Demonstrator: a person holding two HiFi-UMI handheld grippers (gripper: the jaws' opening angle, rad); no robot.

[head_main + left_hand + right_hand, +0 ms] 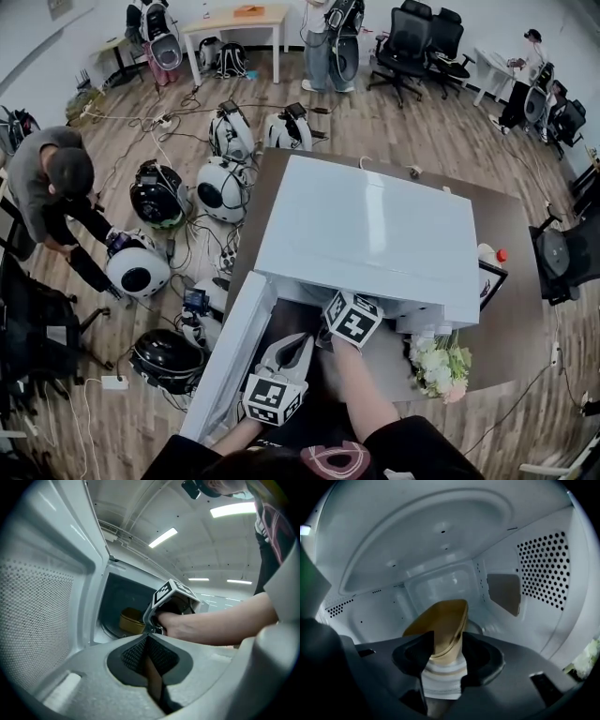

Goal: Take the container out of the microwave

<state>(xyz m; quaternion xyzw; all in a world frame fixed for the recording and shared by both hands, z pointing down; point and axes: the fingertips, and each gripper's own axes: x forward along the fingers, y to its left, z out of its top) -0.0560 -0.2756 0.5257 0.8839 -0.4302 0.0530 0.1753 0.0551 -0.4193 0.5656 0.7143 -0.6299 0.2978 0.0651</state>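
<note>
The right gripper [443,660] pinches the near edge, a suitable hold, of the yellow container [443,618] in the microwave [440,541], which seems light, thin and slippery; the left gripper [148,644] is pressed together.

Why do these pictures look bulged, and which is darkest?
Wide-angle lenses: head view bows the wooden floor, evenly lit; left gripper view catches glaring ceiling strip lights; right gripper view is darkest, inside the white microwave cavity, tan container yet sharp.
</note>
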